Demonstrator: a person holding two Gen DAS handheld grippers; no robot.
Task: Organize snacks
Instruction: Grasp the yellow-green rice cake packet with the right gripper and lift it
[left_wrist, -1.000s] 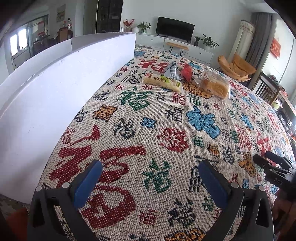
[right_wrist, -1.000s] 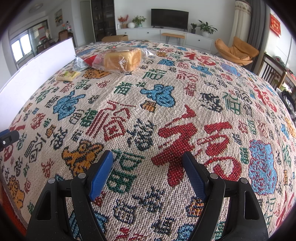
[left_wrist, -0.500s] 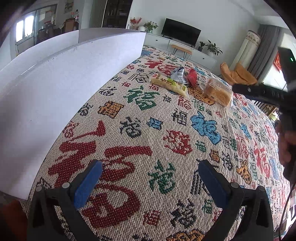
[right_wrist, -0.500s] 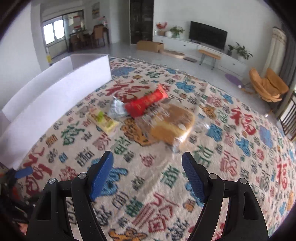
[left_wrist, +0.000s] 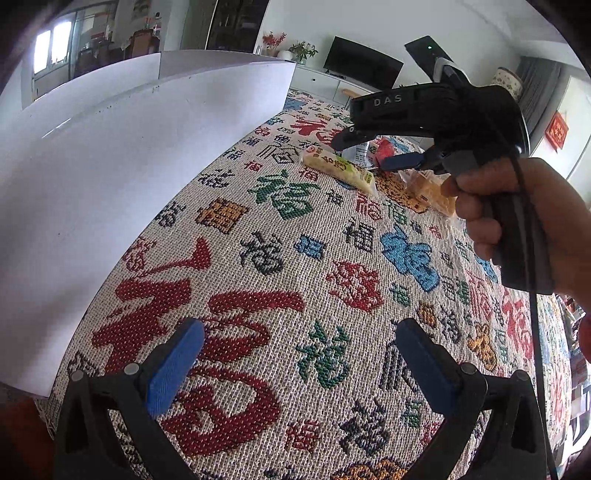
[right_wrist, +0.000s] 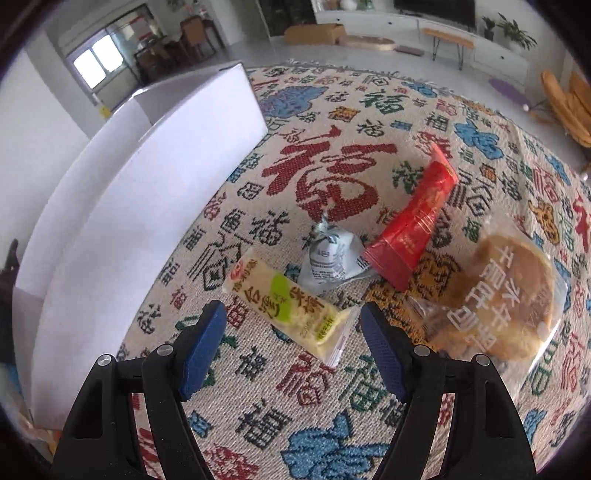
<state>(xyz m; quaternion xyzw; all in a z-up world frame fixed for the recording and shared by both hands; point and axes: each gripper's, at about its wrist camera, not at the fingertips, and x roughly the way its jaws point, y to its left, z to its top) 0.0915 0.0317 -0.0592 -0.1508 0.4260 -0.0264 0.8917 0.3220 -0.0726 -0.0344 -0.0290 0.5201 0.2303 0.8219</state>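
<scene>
Several snacks lie together on the patterned cloth: a yellow packet (right_wrist: 288, 306) (left_wrist: 338, 168), a small silver packet (right_wrist: 328, 258), a red packet (right_wrist: 413, 229) and bread in a clear bag (right_wrist: 506, 295). My right gripper (right_wrist: 291, 314) (left_wrist: 364, 153) hovers just over the yellow packet. Its jaws are closing, the packet lies between the fingers, and the pads are not touching it. My left gripper (left_wrist: 299, 328) is open over bare cloth near the table's front, with nothing between its fingers.
A long white open box (right_wrist: 147, 177) (left_wrist: 110, 155) stands along the left side of the table, close to the snacks. A hand (left_wrist: 517, 221) holds the right gripper's handle. Behind the table are a TV cabinet, plants and chairs.
The right gripper has swept across the table to the snack pile and now hangs over the yellow packet, its jaws slightly narrower. It has come into the left wrist view. The left gripper stayed put.
</scene>
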